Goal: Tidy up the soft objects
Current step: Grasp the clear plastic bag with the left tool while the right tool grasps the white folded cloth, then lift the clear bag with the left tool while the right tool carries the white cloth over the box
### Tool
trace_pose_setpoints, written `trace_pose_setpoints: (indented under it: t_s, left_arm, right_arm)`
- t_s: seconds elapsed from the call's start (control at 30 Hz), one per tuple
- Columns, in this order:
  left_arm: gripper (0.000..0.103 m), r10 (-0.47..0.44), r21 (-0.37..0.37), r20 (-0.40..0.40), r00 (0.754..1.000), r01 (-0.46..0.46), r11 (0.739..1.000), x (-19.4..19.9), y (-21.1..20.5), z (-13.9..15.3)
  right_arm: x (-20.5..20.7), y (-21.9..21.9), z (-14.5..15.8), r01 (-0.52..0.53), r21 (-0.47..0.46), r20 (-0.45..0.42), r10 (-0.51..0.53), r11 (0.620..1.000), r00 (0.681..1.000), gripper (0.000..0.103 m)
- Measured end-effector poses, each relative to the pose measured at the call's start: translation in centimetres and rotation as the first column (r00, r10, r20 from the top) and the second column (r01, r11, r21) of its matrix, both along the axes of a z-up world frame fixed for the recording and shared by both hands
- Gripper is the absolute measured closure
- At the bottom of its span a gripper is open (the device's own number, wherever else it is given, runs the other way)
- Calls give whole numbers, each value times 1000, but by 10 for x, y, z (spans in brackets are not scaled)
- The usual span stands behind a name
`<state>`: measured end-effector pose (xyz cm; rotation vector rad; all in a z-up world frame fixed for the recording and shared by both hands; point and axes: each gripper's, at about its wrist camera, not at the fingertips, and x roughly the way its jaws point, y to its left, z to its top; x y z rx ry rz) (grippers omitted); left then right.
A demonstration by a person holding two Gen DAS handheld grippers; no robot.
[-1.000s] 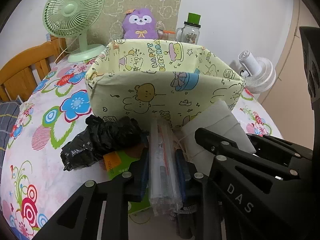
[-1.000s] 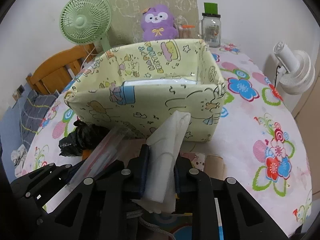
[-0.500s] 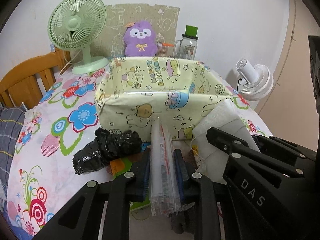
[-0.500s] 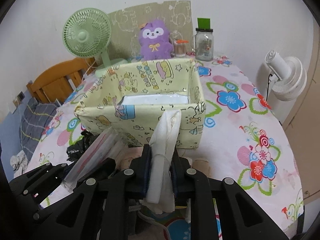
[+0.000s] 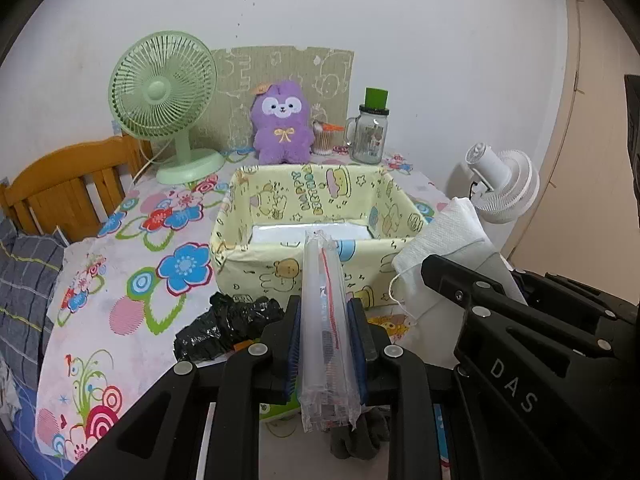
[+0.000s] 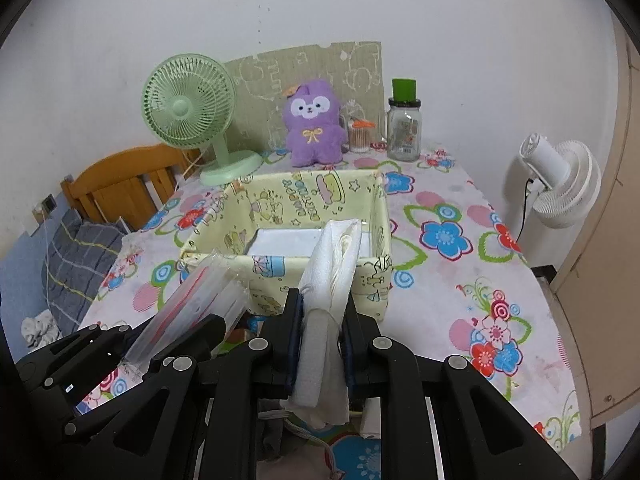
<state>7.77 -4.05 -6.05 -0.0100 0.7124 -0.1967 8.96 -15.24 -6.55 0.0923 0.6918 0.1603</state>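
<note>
A clear plastic packet (image 5: 326, 320) is clamped upright in the left tool (image 5: 325, 344), closed on it, just in front of the yellow fabric basket (image 5: 280, 264). A folded white cloth (image 6: 330, 292) is pinched likewise in the right tool (image 6: 320, 344). Both are held raised before the basket's near wall, seemingly for lowering inside, where a white item (image 6: 286, 242) lies.

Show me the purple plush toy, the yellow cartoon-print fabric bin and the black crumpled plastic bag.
Purple plush toy (image 5: 282, 124): left wrist view, on its belly.
Yellow cartoon-print fabric bin (image 5: 276, 270): left wrist view, on its near front wall.
Black crumpled plastic bag (image 5: 224, 326): left wrist view, on its middle folds.
</note>
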Motion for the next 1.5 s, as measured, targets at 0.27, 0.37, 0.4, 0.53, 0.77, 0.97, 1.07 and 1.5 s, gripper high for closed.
trace_pose_setpoints:
  t_s: [0.27, 0.37, 0.4, 0.53, 0.77, 0.97, 1.07, 1.5]
  left_arm:
    - [82, 0, 9, 30, 1000, -1, 1000, -5, -3, 15]
    - [82, 2, 15, 42, 999, -3, 1000, -5, -3, 20]
    - [82, 3, 18, 47, 999, -3, 1000, -6, -3, 22]
    - [82, 5, 24, 57, 998, -6, 1000, -2, -4, 28]
    - [82, 4, 27, 71, 997, -6, 1000, 4, -5, 37]
    - [82, -1, 31, 78, 997, -1, 1000, 17, -7, 42]
    - [82, 0, 31, 79, 997, -2, 1000, 23, -7, 43]
    - [82, 15, 34, 78, 997, -17, 999, 57, -1, 41]
  right_arm:
    - [-5, -1, 15, -1, -4, 28, 1, 1000, 1000, 83]
    - [-4, -1, 20, -1, -4, 38, 1, 1000, 999, 83]
    - [-4, -2, 21, -1, -4, 40, 1, 1000, 999, 83]
    - [0, -1, 27, -3, -10, 50, 4, 1000, 999, 83]
    - [6, -3, 35, 4, -12, 66, -4, 1000, 998, 83]
    - [18, -4, 40, 12, -16, 70, -10, 1000, 997, 83]
    - [25, -3, 41, 10, -16, 72, -8, 1000, 997, 83]
    - [65, 2, 41, 1, -22, 69, 0, 1000, 998, 83]
